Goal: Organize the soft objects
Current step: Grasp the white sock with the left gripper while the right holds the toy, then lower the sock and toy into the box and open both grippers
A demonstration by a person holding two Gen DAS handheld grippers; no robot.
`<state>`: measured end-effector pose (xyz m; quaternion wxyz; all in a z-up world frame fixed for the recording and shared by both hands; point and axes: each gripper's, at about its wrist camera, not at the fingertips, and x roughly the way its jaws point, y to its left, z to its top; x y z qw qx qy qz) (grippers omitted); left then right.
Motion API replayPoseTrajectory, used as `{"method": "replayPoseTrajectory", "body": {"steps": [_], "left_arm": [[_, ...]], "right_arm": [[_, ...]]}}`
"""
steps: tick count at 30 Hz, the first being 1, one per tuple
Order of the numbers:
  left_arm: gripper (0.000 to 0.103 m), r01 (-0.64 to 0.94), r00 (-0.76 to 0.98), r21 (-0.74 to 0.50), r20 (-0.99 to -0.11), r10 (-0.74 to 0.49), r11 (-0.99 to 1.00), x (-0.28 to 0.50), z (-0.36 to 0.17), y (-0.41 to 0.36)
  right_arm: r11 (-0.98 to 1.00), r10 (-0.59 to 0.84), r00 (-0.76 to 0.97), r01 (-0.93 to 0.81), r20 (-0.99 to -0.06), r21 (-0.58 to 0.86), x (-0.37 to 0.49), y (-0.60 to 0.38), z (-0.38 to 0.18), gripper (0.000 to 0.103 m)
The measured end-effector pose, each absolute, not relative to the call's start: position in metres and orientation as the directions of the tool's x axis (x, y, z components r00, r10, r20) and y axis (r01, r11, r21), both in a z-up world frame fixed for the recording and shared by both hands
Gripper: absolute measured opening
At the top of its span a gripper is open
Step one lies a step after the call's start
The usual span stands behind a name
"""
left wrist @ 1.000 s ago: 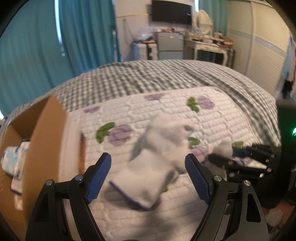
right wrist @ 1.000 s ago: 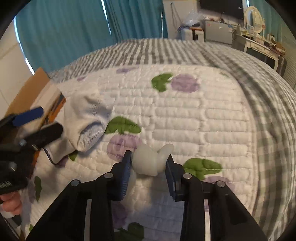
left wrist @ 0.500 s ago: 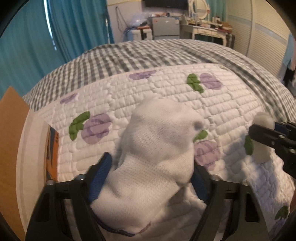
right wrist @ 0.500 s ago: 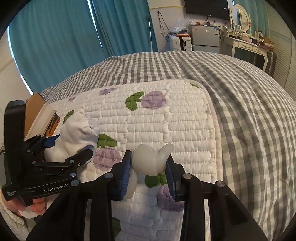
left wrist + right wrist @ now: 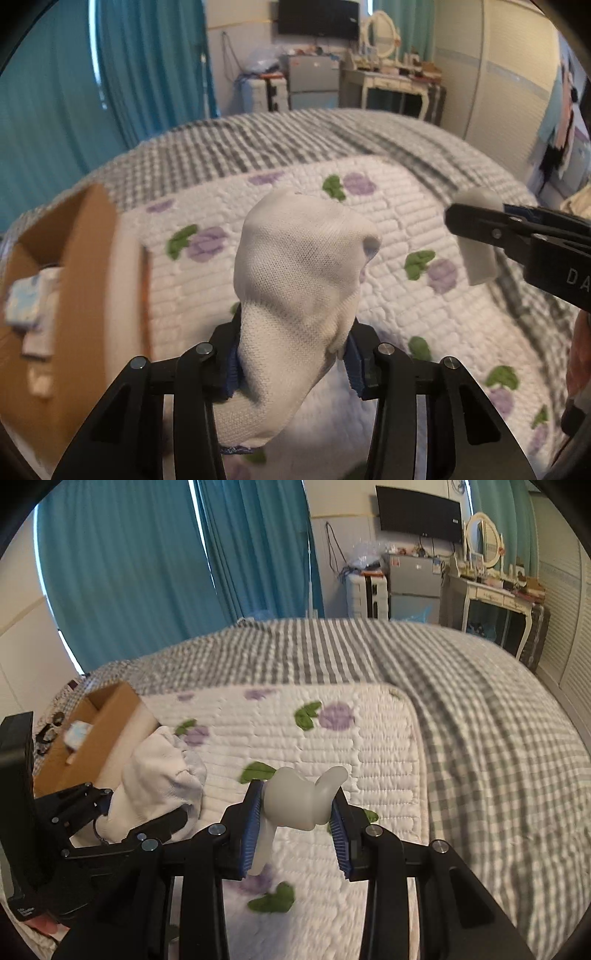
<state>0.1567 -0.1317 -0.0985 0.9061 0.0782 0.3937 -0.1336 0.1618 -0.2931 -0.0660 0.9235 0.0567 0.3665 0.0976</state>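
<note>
My left gripper point(image 5: 293, 354) is shut on a white sock point(image 5: 299, 280) and holds it above the quilted mat point(image 5: 388, 221). The sock also shows in the right wrist view point(image 5: 159, 782), held by the left gripper point(image 5: 122, 812). My right gripper point(image 5: 297, 823) is shut on a small white soft toy point(image 5: 295, 799) and holds it above the mat point(image 5: 369, 738). The toy point(image 5: 478, 236) and the right gripper point(image 5: 480, 225) show at the right of the left wrist view. An open cardboard box point(image 5: 70, 280) stands at the mat's left; it also shows in the right wrist view point(image 5: 92, 731).
The box holds pale blue-and-white soft items point(image 5: 26, 299). The mat lies on a grey checked bedspread point(image 5: 461, 686). Teal curtains point(image 5: 147, 572), a small fridge point(image 5: 413, 579) and a white dressing table point(image 5: 491, 594) stand beyond the bed.
My left gripper closed on the sock and lifted it off the mat. My right gripper rose with the toy still held. The box has come back into view at the left.
</note>
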Motion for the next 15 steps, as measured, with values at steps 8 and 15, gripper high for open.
{"method": "replayPoseTrajectory", "body": {"steps": [8, 15], "left_arm": [[0.044, 0.283, 0.710, 0.023, -0.677, -0.193, 0.959, 0.104, -0.027, -0.098], [0.044, 0.264, 0.782, 0.064, -0.598, -0.175, 0.962, 0.070, 0.037, -0.062]], "right_arm": [[0.977, 0.214, 0.741, -0.177, -0.637, 0.123, 0.101, -0.259, -0.004, 0.034], [0.965, 0.256, 0.786, -0.245, -0.562, 0.097, 0.067, -0.212, 0.062, 0.034]]}}
